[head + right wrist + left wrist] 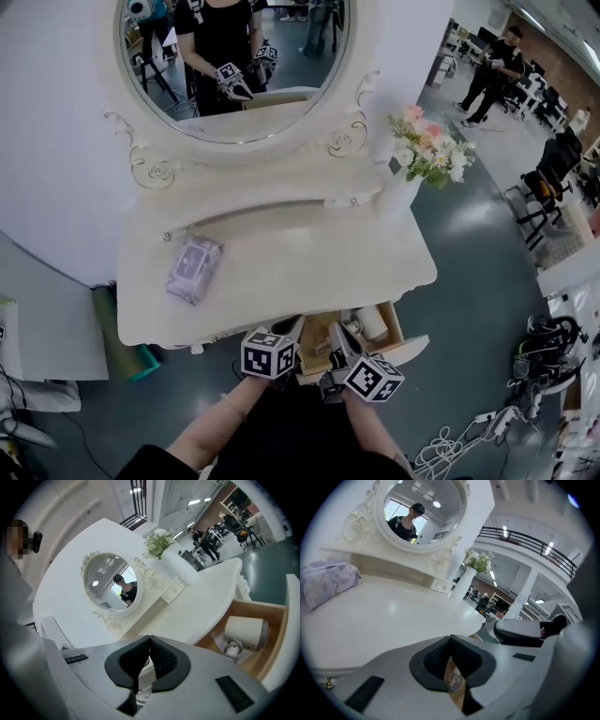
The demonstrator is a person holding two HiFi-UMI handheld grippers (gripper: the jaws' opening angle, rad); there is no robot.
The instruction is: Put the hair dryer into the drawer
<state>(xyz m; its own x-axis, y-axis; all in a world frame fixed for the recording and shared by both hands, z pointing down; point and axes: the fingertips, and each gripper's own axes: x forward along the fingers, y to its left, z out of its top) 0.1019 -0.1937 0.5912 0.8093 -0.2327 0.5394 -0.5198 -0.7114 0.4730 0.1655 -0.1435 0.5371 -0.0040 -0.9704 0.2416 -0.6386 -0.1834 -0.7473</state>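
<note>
The white hair dryer (243,631) lies inside the open wooden drawer (277,634) at the table (309,253) front. On the table, well apart from the drawer, sit a lilac wipes pack (194,268) and a flower vase (405,187). The left hand-held gripper (450,637) and the right hand-held gripper (150,638) hover by the drawer, jaws pressed together and empty. In the head view they hide part of the drawer.

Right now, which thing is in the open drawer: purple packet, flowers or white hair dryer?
The white hair dryer; it lies inside the drawer, while the purple packet and flowers stand on the tabletop.
</note>
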